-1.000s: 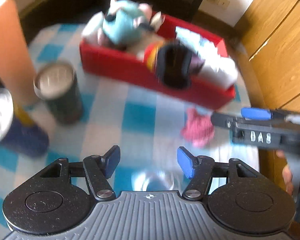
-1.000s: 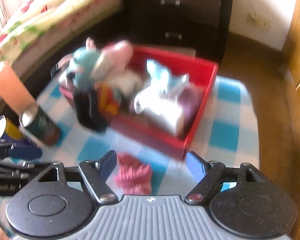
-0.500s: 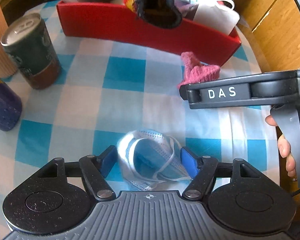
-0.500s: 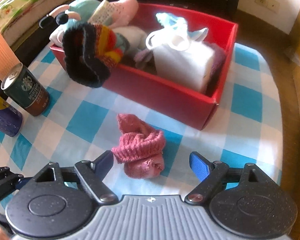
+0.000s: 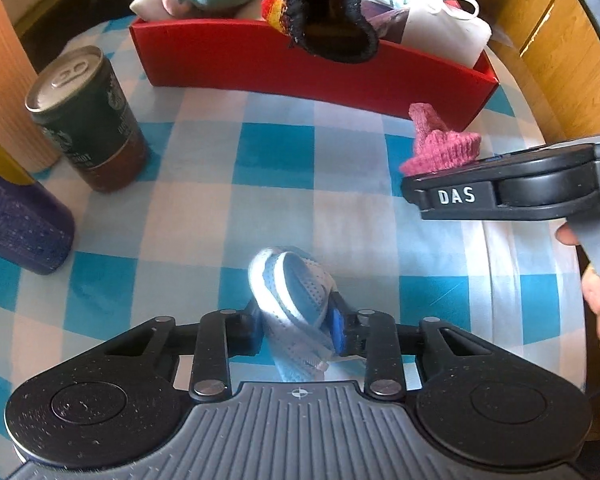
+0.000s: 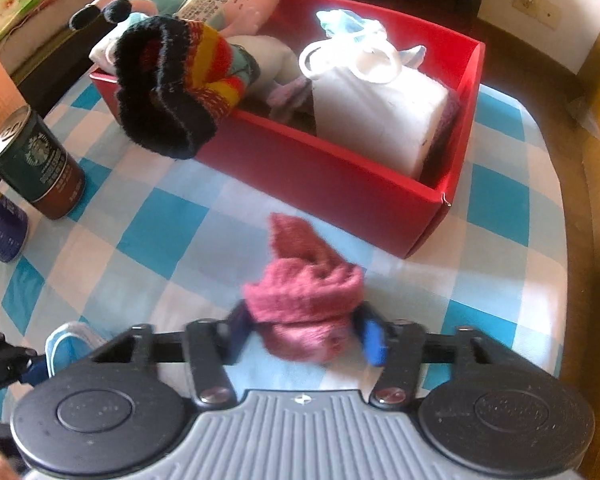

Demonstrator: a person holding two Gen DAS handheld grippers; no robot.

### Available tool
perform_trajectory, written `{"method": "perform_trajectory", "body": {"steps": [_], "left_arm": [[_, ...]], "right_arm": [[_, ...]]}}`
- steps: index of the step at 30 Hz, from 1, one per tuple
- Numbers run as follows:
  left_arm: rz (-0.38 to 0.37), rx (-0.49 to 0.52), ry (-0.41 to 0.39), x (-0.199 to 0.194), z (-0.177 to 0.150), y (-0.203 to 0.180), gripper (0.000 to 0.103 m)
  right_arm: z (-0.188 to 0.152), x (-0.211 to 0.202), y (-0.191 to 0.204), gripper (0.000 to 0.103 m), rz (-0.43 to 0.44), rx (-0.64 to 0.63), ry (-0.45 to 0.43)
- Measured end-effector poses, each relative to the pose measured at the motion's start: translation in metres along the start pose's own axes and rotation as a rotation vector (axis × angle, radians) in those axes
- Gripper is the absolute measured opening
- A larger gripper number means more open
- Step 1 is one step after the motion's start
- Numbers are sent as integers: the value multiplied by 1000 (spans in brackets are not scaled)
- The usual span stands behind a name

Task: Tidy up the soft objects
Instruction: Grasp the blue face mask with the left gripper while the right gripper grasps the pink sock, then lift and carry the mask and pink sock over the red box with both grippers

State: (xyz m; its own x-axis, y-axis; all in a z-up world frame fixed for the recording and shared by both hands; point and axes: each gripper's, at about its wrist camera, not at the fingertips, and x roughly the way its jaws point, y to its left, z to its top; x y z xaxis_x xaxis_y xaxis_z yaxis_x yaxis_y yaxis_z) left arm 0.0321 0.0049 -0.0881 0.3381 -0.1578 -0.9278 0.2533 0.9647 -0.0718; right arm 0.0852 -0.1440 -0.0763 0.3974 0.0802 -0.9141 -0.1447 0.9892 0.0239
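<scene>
Left gripper [image 5: 296, 330]: my fingers pinch the blue face mask [image 5: 292, 292] above the checked cloth [image 5: 276, 152]
Right gripper [image 6: 306, 334]: marked "DAS", clamps the pink sock [image 6: 306, 300]
Can [image 6: 36, 162]: Starbucks logo

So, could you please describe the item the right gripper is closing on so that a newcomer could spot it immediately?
Start at the red box on the blue-checked tablecloth. On the cloth just in front of its near wall lies a crumpled pink knitted sock, between the fingers of the right gripper. Unlike the pale blue face mask nearby, it is thick, woolly and rose-coloured.
</scene>
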Motion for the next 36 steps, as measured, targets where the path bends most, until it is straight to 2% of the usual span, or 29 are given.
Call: {"method": "perform_trajectory", "body": {"steps": [8, 18, 28, 36], "left_arm": [[24, 7, -55, -29, 11, 3, 28], [79, 17, -192, -90, 46, -2, 28], [122, 46, -304, -140, 85, -17, 28], [149, 42, -369, -154, 131, -19, 29]], "right_arm": [[-12, -29, -1, 18, 35, 3, -6], [-1, -103, 0, 18, 32, -1, -119], [29, -164, 13, 18, 24, -18, -239], [65, -183, 14, 18, 3, -15, -303]]}}
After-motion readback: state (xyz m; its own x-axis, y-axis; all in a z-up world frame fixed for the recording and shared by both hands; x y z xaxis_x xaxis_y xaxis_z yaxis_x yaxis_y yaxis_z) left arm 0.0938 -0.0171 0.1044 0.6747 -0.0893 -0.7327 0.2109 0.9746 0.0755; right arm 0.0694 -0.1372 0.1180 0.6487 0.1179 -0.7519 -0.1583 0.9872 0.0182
